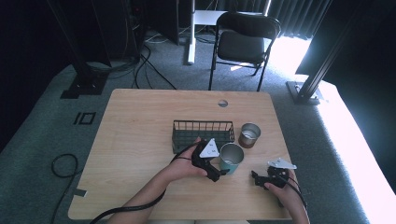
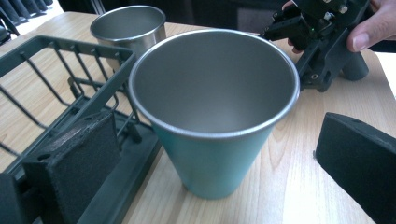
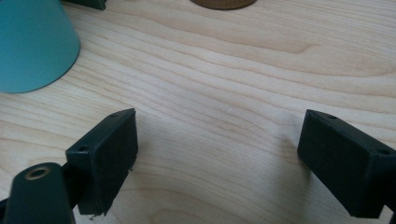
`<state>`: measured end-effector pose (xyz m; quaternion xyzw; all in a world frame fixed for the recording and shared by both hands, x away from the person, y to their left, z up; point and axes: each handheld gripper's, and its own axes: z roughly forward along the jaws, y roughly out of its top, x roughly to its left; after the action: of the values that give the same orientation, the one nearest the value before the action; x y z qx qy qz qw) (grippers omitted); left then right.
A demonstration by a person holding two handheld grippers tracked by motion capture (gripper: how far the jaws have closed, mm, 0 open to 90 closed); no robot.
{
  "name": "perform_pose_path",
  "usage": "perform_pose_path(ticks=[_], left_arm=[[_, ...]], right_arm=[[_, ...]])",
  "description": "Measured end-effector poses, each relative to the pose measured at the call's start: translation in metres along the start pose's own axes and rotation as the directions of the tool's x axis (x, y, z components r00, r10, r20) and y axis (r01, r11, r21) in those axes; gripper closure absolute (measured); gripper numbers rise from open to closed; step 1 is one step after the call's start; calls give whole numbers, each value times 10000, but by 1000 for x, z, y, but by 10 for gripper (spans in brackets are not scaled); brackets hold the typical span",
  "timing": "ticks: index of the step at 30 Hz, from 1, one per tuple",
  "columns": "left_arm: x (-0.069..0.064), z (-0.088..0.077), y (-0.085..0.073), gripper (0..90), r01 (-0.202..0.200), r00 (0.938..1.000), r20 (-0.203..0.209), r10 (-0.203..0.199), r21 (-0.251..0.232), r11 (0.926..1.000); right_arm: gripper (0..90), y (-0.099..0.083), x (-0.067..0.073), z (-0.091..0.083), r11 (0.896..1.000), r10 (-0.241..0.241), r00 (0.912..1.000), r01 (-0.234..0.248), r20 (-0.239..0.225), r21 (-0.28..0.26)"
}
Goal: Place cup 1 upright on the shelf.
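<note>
A teal metal cup [image 1: 231, 158] [image 2: 215, 116] stands upright and empty on the wooden table [image 1: 140, 140], just in front of a dark wire basket [image 1: 203, 132] [image 2: 60, 84]. My left gripper [image 1: 219, 171] [image 2: 219, 161] is open, its jaws on either side of the cup's lower half with a gap to each pad. My right gripper [image 1: 257, 178] [image 3: 219, 158] is open low over bare wood, right of the teal cup [image 3: 32, 42]. The right gripper [image 2: 317, 37] appears behind the cup in the left gripper view, held by a hand.
A second steel cup with a brown outside [image 1: 250, 135] [image 2: 128, 25] stands right of the basket, behind the teal cup. A cable hole [image 1: 222, 103] lies near the table's far edge. A black chair [image 1: 245, 39] stands beyond the table.
</note>
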<state>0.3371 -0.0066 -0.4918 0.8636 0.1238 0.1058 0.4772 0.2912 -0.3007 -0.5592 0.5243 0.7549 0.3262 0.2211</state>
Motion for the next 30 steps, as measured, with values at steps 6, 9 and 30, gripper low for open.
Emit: perform_pose_path(ticks=[6,9,30], left_arm=[[1,11,3,3,68,9999,-73,-70,-251,9997],[1,16,3,3,226,9997,18,-225,-449,9987],[-8,49,5,38,93,9975,-689,-161,-989,9951]], right_arm=[[118,0,0,0,10000,-22,10000,22,7,-10],[118,0,0,0,10000,-21,10000,21,7,-9],[118,0,0,0,10000,-7,10000,7,1,2]])
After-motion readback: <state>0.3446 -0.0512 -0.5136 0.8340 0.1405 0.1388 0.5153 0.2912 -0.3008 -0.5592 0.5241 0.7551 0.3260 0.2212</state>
